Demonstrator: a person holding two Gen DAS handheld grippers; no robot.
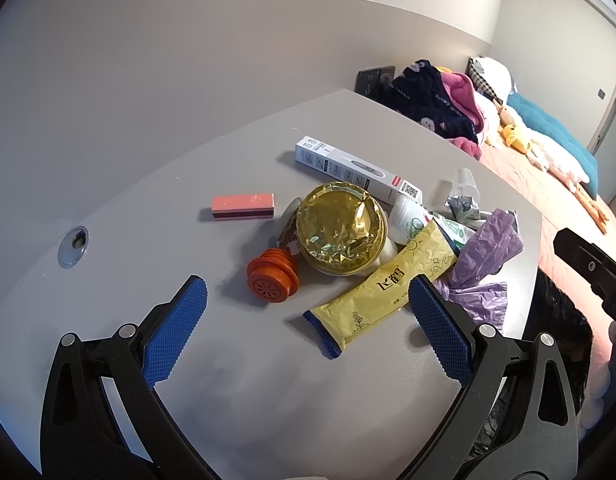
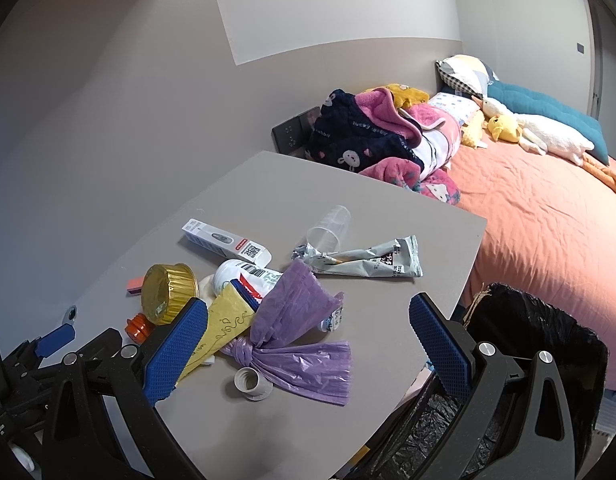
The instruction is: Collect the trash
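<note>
The left tool (image 1: 308,300) and right tool (image 2: 308,320) both hang spread wide, gripping nothing, over the grey surface (image 1: 147,208), where the trash lies heaped: gold foil cup (image 1: 342,232), yellow packet (image 1: 388,288), purple bag (image 2: 295,336).

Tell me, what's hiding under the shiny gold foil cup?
Peeking out from under the gold foil cup are a red-and-white wrapper and something cream-coloured. The cup hides the rest of them.
</note>
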